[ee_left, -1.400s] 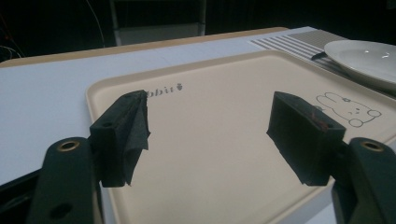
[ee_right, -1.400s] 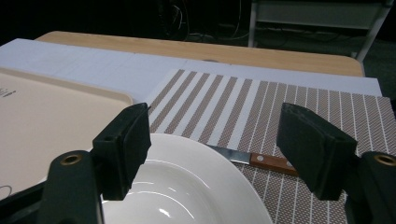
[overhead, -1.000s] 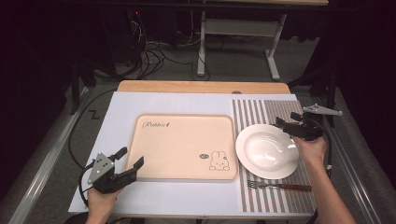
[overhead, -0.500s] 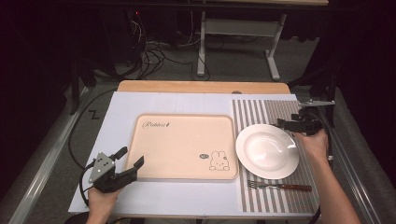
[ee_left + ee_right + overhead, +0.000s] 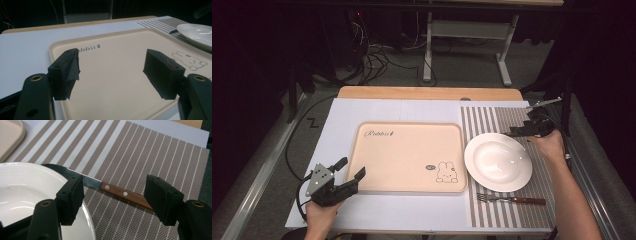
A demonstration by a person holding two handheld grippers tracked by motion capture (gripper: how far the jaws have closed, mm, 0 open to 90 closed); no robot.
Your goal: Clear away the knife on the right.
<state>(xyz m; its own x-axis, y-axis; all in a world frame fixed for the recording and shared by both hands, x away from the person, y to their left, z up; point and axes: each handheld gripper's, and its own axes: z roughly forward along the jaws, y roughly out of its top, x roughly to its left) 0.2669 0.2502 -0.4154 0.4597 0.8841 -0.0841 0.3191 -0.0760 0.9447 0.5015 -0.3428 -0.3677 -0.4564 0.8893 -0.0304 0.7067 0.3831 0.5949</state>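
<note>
While the left tongs (image 5: 346, 175) rest spread and empty at the near corner of the tray (image 5: 412, 150), the right tongs (image 5: 113, 195) hover released over a wooden-handled knife (image 5: 120, 192) lying on the striped mat (image 5: 155, 157), its blade tucked under the white plate's (image 5: 498, 161) rim. The step in hand looks like reaching for that knife; next they should lower astride the handle and clench.

Overhead lighting is concentrated on the table (image 5: 412, 107), while the floor and surroundings are left nearly black. A soft glare is carried by the white plate (image 5: 498, 161), and a bright streak is seen along the knife (image 5: 110, 188) blade in the right gripper view. Soft, faint shadows are cast on the tray (image 5: 117, 75). All views are slightly grainy and soft; the near black jaws are rendered dark with little detail.
</note>
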